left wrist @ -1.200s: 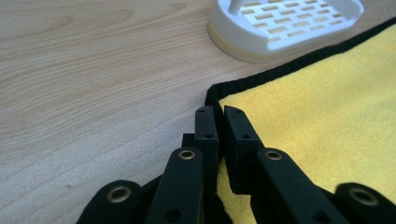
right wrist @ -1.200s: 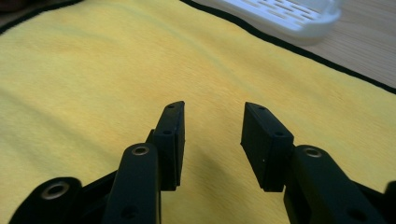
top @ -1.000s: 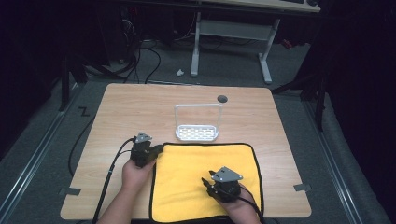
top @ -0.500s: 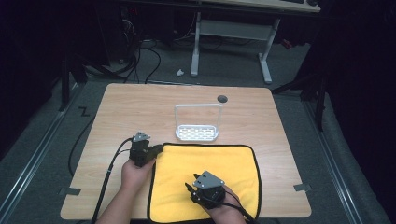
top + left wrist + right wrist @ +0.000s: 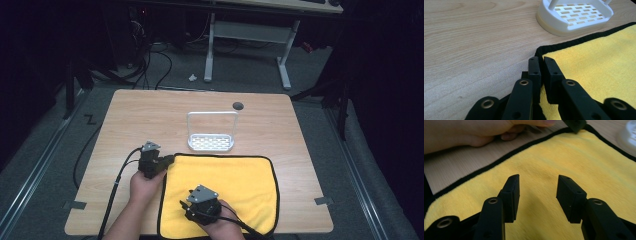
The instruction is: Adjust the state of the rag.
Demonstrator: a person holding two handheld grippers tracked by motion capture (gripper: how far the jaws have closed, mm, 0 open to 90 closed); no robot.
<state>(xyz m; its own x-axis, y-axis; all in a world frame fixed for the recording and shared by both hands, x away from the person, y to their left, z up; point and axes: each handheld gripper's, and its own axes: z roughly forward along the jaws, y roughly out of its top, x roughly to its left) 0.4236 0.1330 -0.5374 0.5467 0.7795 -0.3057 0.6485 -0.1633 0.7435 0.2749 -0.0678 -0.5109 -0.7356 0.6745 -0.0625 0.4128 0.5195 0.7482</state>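
The yellow cloth (image 5: 225, 192) lies flat on the table (image 5: 150, 115), before the white rack (image 5: 211, 141). Its far-left corner is clamped in the left gripper (image 5: 541, 65). The right gripper (image 5: 537, 195), jaws just opened and empty, is probably bound for the near-left edge; a deep bite is advised.

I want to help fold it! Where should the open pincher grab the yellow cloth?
Probably the near left corner of the yellow cloth. It lies flat, so only its black-trimmed edge gives something to pinch. The right gripper hangs open above it; slide in low from the near side.
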